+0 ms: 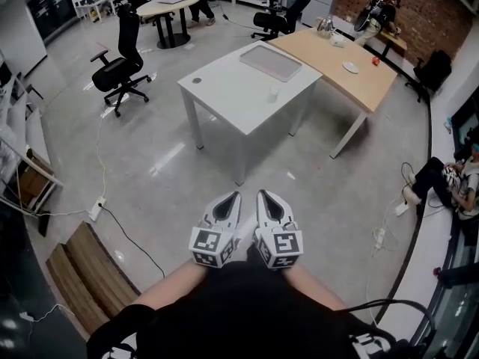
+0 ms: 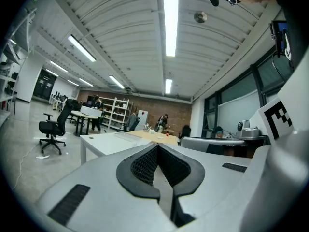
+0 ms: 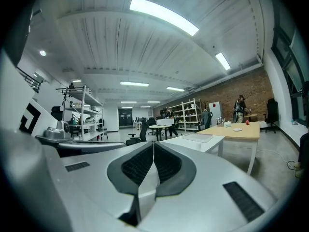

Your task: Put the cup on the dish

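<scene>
Far ahead of the left gripper (image 1: 236, 195) and right gripper (image 1: 261, 194), the cup (image 1: 274, 94) on the white table (image 1: 224, 88) and the dish (image 1: 350, 66) on the wooden table (image 1: 329, 51) are too small to tell in detail, and a seated person (image 1: 449, 182) off the right gripper's side is cut by the picture's edge.

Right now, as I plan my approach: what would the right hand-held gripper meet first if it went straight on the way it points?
Nothing nearby: the way looks free as far as the white table, likely its near corner, though depth is unclear.
</scene>
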{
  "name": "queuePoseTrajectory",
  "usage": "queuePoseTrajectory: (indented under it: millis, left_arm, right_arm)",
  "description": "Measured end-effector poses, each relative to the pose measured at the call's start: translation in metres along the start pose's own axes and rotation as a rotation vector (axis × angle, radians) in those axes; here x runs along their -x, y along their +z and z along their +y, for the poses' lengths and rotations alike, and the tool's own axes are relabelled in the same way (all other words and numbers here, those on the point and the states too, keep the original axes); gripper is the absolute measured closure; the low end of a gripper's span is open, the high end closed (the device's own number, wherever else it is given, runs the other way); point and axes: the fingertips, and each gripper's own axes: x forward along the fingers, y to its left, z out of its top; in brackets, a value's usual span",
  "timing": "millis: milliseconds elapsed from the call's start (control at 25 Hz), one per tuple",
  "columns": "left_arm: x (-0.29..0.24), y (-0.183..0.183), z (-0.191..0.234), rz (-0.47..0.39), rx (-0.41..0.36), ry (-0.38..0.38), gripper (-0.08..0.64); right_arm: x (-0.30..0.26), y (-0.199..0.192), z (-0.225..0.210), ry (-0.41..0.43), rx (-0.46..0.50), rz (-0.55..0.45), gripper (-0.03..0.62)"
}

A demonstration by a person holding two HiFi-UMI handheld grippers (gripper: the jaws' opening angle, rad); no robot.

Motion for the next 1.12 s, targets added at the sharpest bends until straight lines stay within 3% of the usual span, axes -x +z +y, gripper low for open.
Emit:
queuePoseTrajectory:
  millis: [760, 1120]
  left_arm:
    - [-0.145, -0.011, 0.030, 0.067, 0.008, -0.005, 0.557]
    - [-0.234, 0.028, 0.030, 0.067, -0.034, 0.009, 0.557]
  right_arm:
    - [-0.108, -0.008, -0.112, -0.018, -0.063, 0.030, 0.578]
    - [-0.162, 0.029, -0.180, 0.014, -0.079, -0.009, 0.578]
